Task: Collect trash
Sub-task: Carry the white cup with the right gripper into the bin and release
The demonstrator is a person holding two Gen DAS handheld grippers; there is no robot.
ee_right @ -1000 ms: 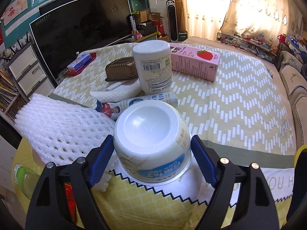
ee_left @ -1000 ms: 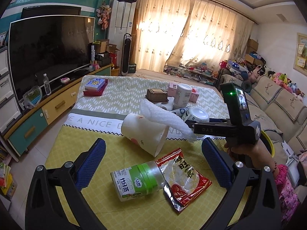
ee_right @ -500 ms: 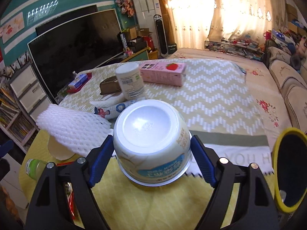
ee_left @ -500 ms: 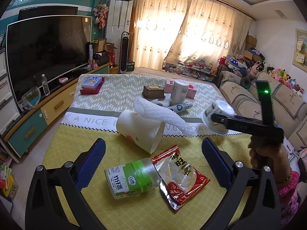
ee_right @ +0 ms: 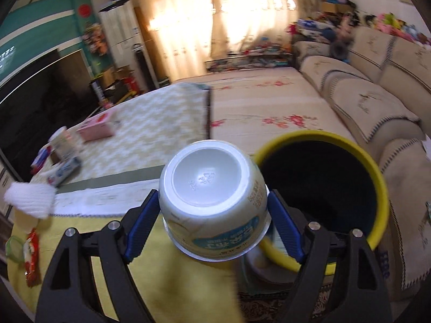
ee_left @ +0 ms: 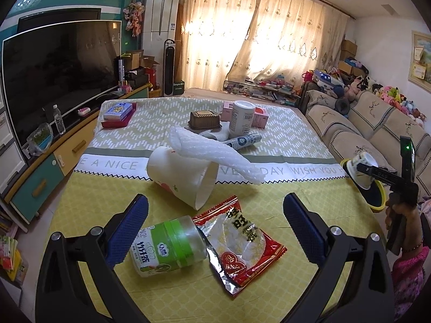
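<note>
One tub [ee_right: 212, 199] gripped in the right claw [ee_right: 214, 226] nears the bin [ee_right: 377, 188]; left claw [ee_left: 215, 228] gapes empty — bottle [ee_left: 167, 245], wrapper [ee_left: 242, 239], cup [ee_left: 180, 177] remain on the bench [ee_left: 282, 202].

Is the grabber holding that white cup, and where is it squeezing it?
Yes. The right gripper holds the white cup by its two opposite sides, bottom facing the camera. The left gripper is open and holds nothing.

Left gripper [ee_left: 215, 220] hangs open-jawed over yellow tablecloth [ee_left: 296, 193], green-labelled bottle [ee_left: 167, 247] and red snack wrapper [ee_left: 242, 245] lying between its fingers. Paper cup [ee_left: 180, 177] on its side beyond, foam netting [ee_left: 212, 153] draped across it. At right edge, right gripper [ee_left: 362, 171] clamps white bowl [ee_left: 359, 168] above yellow-rimmed bin [ee_left: 375, 207].
</note>
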